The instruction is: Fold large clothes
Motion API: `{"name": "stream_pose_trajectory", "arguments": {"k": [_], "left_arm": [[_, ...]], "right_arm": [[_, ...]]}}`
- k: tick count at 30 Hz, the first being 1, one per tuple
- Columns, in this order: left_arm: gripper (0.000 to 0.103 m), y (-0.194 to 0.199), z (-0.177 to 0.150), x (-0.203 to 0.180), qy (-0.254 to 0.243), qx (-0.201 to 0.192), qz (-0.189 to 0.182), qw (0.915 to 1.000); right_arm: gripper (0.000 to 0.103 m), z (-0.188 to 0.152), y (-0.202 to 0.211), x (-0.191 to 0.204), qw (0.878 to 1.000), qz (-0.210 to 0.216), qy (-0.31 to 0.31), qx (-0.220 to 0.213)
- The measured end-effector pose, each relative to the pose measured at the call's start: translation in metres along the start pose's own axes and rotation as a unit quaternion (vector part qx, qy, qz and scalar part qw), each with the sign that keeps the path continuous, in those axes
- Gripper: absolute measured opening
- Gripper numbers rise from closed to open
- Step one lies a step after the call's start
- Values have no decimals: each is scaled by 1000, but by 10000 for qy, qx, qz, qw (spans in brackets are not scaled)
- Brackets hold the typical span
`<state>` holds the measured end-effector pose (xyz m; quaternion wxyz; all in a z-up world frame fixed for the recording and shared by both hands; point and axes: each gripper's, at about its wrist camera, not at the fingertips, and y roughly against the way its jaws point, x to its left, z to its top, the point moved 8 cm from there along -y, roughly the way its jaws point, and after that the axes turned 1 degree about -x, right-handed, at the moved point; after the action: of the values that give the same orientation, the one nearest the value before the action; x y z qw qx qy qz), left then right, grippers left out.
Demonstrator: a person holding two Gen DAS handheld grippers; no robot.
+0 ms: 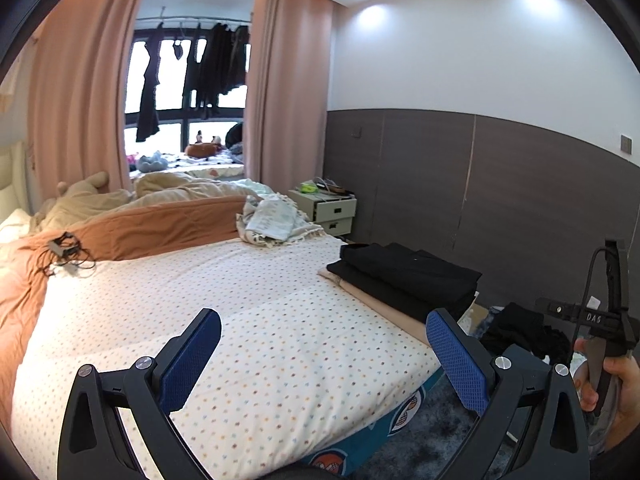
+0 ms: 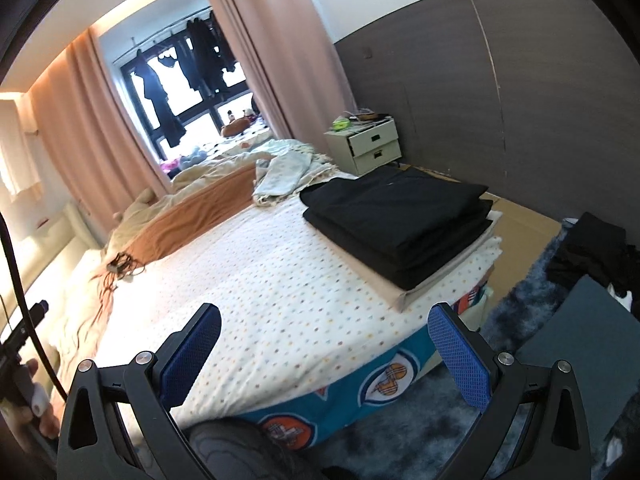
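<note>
A stack of folded clothes (image 1: 404, 280), black pieces on a beige one, lies at the right edge of the dotted bed sheet (image 1: 248, 320); it also shows in the right wrist view (image 2: 400, 224). A pile of unfolded dark clothes (image 1: 524, 328) lies on the floor right of the bed, seen too in the right wrist view (image 2: 596, 252). My left gripper (image 1: 324, 344) is open and empty above the bed's near part. My right gripper (image 2: 324, 344) is open and empty above the bed's near edge, left of the dark pile.
An orange blanket (image 1: 160, 224) and crumpled bedding (image 1: 276, 220) lie at the bed's far side. A charger with cables (image 1: 64, 248) sits on the blanket. A white nightstand (image 1: 332, 208) stands by the grey wall. A blue-grey rug (image 2: 520, 312) covers the floor.
</note>
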<state>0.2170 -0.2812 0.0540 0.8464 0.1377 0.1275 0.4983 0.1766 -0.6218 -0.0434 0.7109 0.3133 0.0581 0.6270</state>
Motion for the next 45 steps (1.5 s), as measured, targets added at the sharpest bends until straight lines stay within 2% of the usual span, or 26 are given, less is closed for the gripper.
{"name": "stream_pose_trajectory", "arguments": {"k": [6, 13, 20, 25, 32, 38, 45], "left_arm": [[102, 32, -18, 20, 89, -119, 276, 9995], [102, 48, -42, 42, 233, -230, 610, 9976], [102, 70, -67, 60, 335, -264, 872, 9953], [102, 87, -84, 76, 504, -354, 1021, 9929], [102, 105, -105, 105, 656, -368, 1432, 9868], [102, 116, -107, 115, 682, -453, 1630, 9832], [102, 117, -106, 111, 596, -489, 1644, 9834]], "right_arm": [[103, -18, -3, 14, 9998, 45, 193, -55], [103, -40, -6, 38, 9979, 96, 627, -158], [103, -58, -7, 49, 9965, 23, 806, -240], [103, -68, -5, 56, 9961, 56, 831, -280], [103, -77, -11, 69, 9940, 133, 1020, -362], [103, -79, -19, 75, 9941, 173, 1027, -317], [103, -84, -20, 79, 9943, 227, 1002, -279]]}}
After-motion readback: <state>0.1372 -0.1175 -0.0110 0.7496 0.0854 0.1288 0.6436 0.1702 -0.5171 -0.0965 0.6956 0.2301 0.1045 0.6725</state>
